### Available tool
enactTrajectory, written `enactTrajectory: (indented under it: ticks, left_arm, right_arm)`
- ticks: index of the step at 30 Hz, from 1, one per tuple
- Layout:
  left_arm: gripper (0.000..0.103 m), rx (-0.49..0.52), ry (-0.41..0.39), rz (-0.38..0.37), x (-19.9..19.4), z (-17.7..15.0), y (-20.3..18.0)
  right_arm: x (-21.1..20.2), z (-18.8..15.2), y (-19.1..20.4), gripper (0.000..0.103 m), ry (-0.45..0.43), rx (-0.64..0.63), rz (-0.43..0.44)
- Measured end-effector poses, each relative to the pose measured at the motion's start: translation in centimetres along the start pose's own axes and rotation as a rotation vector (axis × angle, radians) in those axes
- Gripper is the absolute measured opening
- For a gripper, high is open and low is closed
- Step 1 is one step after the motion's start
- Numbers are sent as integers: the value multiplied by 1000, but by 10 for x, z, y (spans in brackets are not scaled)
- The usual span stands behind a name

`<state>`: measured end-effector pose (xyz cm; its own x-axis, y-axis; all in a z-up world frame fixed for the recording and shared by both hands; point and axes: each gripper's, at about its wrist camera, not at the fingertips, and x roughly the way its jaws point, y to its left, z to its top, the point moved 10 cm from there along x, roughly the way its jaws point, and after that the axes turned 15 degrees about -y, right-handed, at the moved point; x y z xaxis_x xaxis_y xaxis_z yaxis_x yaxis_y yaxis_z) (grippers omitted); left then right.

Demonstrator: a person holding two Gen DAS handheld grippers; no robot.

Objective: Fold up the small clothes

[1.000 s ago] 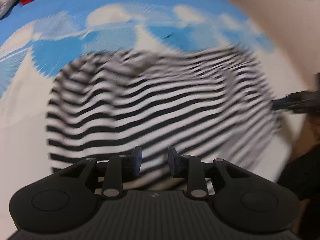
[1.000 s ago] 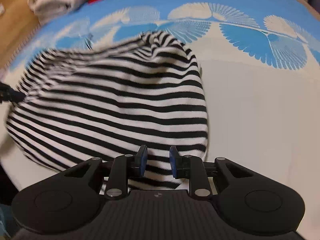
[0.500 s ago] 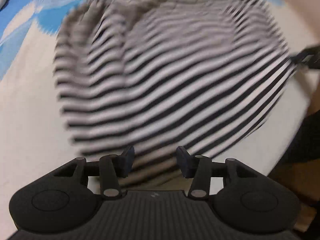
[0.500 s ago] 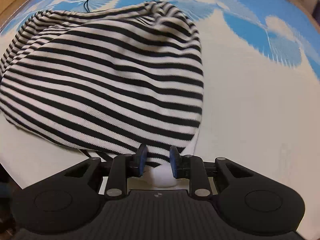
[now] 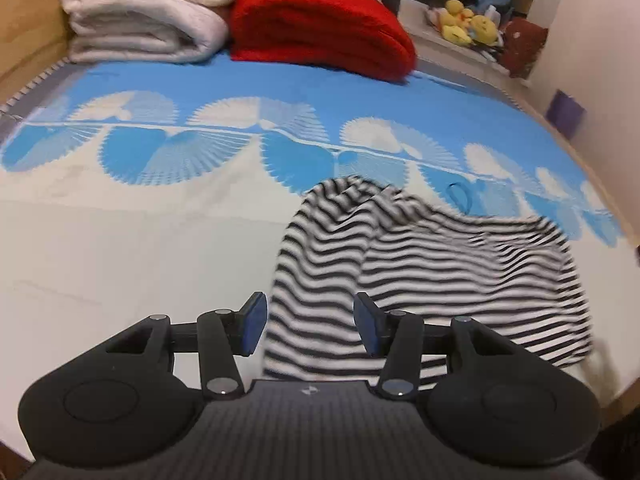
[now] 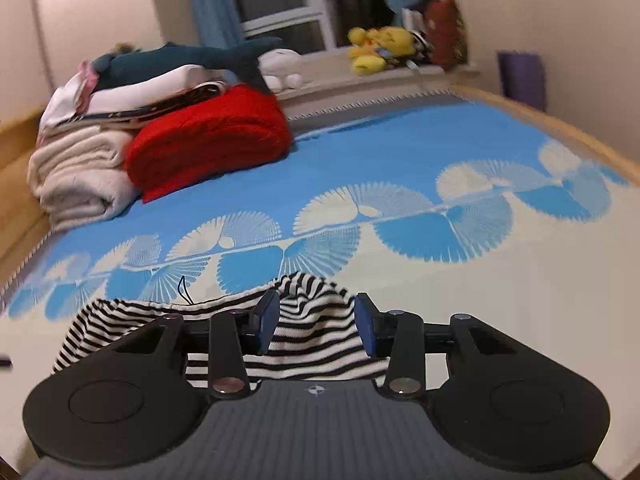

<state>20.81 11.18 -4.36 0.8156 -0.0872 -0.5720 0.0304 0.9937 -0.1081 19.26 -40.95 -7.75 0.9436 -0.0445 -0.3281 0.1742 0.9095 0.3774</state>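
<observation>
A black-and-white striped garment [image 5: 432, 264] lies bunched on the blue and white bedspread [image 5: 120, 248]. My left gripper [image 5: 306, 326] is open above its near left edge, with nothing held between the jaws. In the right wrist view the same striped garment [image 6: 312, 328] lies just in front of my right gripper [image 6: 316, 330], which is open and empty over its near right part. A thin dark loop [image 6: 184, 290] pokes up at the garment's far edge.
A folded white blanket [image 5: 148, 8] and a folded red blanket [image 5: 320, 28] are stacked at the far end of the bed. A plush shark [image 6: 192, 56] lies on the pile. Yellow plush toys [image 6: 376, 46] sit on the window sill. A wooden bed frame [image 6: 560, 128] borders the right side.
Both grippers opened and let go of the striped garment, then pulled back and tilted up. The garment dropped onto the bed in a bunched heap.
</observation>
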Motion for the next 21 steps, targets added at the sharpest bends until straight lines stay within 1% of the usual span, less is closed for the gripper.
enactTrajectory:
  ticks: [2,3,5,7,8,10,12,15,16,18,21]
  left_arm:
    - [53,-9,33,36,1,-18,-1]
    - [53,-30,34,36,-1,-20,-3]
    - [53,-49,5,17,-4,-15,-10]
    - [53,-18,-23,24,-8,-14,-16]
    - [53,-3,-29,27,-7,-15,-19]
    - [53,1,-21,21,-8,-19,-21]
    - [53,0,-6,23,-5,-23,-23]
    - [53,21,-8,13,-4,-25,-25]
    - [52,33,-8,15,-5,-25,-26]
    - [42,50,-15,16,-9,-26,-28]
    - [35,62,-38,-4,-21,-25,-31]
  right_arm:
    - [2,-2,-1,43,2,-8,-22]
    - [2,-3,1,43,-2,-34,-33]
    - [4,-6,9,43,2,-83,-31]
    - [6,-11,20,43,-1,-109,-19]
    - [4,-10,23,43,-11,-119,-18]
    - [-1,-6,23,43,-49,-130,-50]
    - [-9,1,22,43,-87,-110,-62]
    - [-23,6,26,43,-135,-97,-69]
    - [-25,7,28,43,-144,-100,-68]
    - [-31,7,35,43,-162,-108,-52]
    - [-38,7,44,43,-175,-106,-29]
